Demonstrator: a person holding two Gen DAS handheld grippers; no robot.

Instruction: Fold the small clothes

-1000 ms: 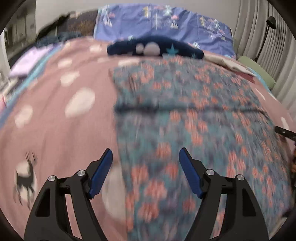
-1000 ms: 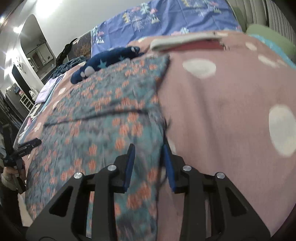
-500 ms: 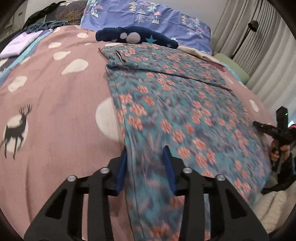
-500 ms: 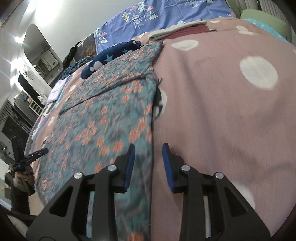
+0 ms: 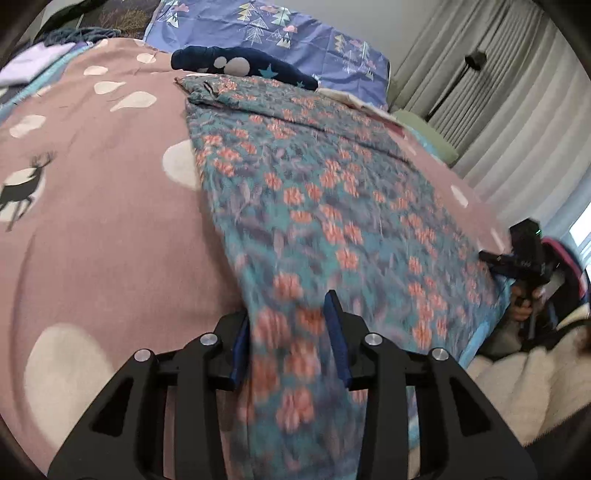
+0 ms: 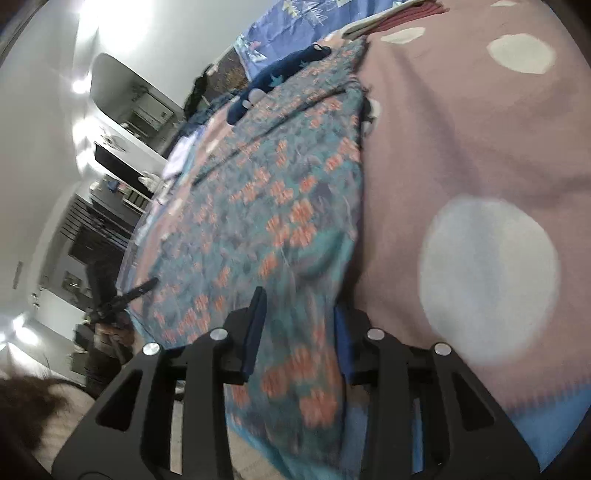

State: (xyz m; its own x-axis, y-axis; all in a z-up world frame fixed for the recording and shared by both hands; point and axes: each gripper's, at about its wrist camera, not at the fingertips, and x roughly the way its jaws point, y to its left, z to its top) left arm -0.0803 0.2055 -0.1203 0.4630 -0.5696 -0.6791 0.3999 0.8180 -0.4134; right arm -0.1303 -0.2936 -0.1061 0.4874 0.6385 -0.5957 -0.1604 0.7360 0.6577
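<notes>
Seemingly both tongs, left [image 5: 290, 341] and right [image 6: 297, 332], clamp the floral cloth's [image 5: 332, 206] near corners (blurred).

Floral garment [image 5: 314, 206]: thin matt woven cloth. Pink bedspread [image 5: 92, 229]: matt cotton-like fabric. Left gripper [image 5: 290, 332]: matt black plastic, shiny metal screws.

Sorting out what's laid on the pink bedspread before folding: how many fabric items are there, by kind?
Floral teal garment: 1
Navy star-print garment: 1
Cream and dark red folded cloth: 1
Blue tree-print pillow: 1
Total: 4
</notes>
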